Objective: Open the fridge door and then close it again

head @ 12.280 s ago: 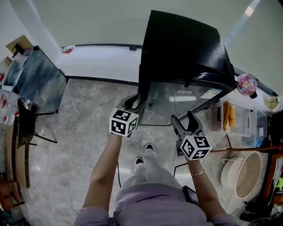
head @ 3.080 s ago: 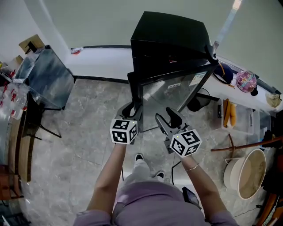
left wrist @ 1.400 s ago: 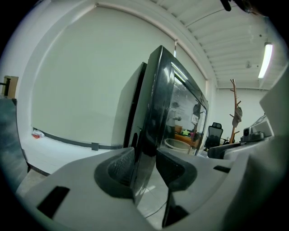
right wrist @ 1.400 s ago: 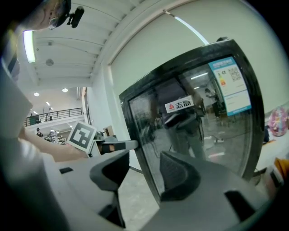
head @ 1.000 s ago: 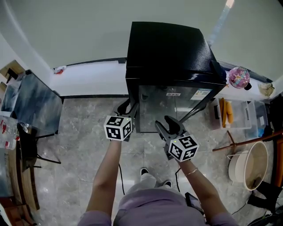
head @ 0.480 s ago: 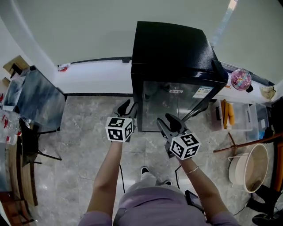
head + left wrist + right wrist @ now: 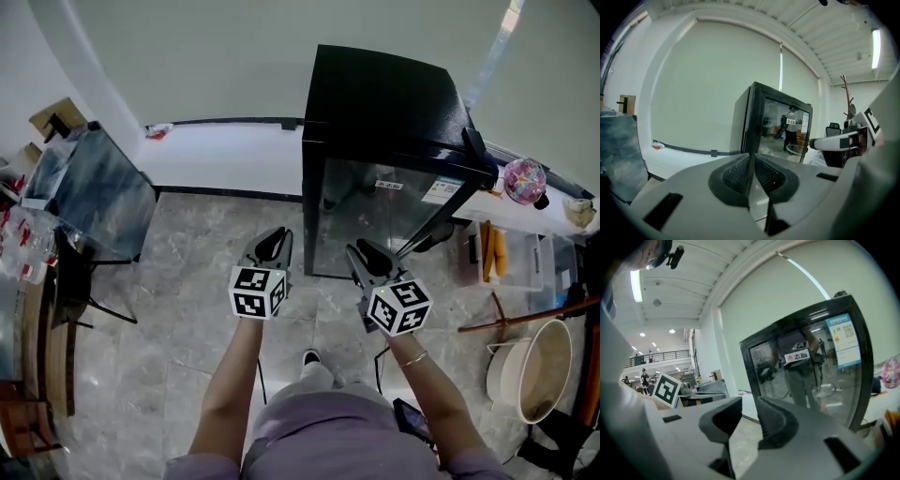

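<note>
Tongs in both hands hung short of the black fridge (image 7: 394, 103) in the head view: the left tongs (image 7: 274, 234) and the right tongs (image 7: 361, 249) both pointed toward its glass door (image 7: 384, 211) and touched nothing, above the grey marble floor (image 7: 187, 281). The fridge stood against the pale wall (image 7: 206, 56) with its door lying closed and flush. A dark desk (image 7: 89, 187) stood well off to the left, and a pink ball (image 7: 523, 179) sat just right of the fridge. In the left gripper view, the left tongs had just been closing and their dark pads stood all but together, with nothing between them and the fridge's front corner behind the slit. In the right gripper view, the right tongs had also just been closing, yet a narrow, empty gap remained, and the glass door beyond them reflected a person.
</note>
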{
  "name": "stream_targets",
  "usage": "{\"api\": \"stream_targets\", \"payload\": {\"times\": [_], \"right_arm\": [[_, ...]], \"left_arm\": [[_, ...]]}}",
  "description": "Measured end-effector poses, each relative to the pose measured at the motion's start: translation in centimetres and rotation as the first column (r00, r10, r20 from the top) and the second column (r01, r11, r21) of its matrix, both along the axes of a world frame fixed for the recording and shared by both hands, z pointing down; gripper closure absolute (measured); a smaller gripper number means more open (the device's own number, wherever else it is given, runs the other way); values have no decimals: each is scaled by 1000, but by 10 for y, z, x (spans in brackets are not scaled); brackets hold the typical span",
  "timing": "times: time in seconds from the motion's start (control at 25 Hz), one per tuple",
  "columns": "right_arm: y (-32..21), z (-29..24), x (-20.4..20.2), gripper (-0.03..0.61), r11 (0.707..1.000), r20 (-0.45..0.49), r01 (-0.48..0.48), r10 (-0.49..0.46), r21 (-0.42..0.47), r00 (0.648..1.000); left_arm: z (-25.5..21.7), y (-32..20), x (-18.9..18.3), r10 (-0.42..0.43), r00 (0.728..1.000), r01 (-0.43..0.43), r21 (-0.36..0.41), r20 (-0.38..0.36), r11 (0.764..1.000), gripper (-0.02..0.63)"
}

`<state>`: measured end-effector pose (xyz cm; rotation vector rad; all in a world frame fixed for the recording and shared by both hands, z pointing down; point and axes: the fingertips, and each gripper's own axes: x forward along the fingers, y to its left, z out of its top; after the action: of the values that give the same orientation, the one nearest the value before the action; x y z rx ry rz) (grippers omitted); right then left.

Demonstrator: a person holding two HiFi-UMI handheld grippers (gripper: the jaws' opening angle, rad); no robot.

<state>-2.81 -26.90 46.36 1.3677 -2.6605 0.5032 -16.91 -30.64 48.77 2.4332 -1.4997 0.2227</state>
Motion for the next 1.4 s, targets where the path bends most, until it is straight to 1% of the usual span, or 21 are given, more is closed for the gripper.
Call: {"api": "stream_targets", "payload": {"times": [0.24, 0.52, 0.96, 1.4], "right_arm": [[12, -6, -4, 528, 1000, -12, 14, -14, 16, 1000], [24, -12, -1, 574, 999, -23, 19, -18, 36, 1000], [40, -19, 0, 575, 997, -58, 22, -18, 69, 998], [54, -20, -3, 575, 996, -57, 38, -34, 75, 998]], "left_arm": [[-3, 30, -16, -48, 999, 48, -7, -15, 999, 603], [-8, 59, -17, -66, 997, 66, -1, -28, 998, 611], [-11, 83, -14, -78, 996, 78, 1, -37, 997, 611], [-15, 95, -15, -87, 995, 87, 5, -37, 996, 611]]}}
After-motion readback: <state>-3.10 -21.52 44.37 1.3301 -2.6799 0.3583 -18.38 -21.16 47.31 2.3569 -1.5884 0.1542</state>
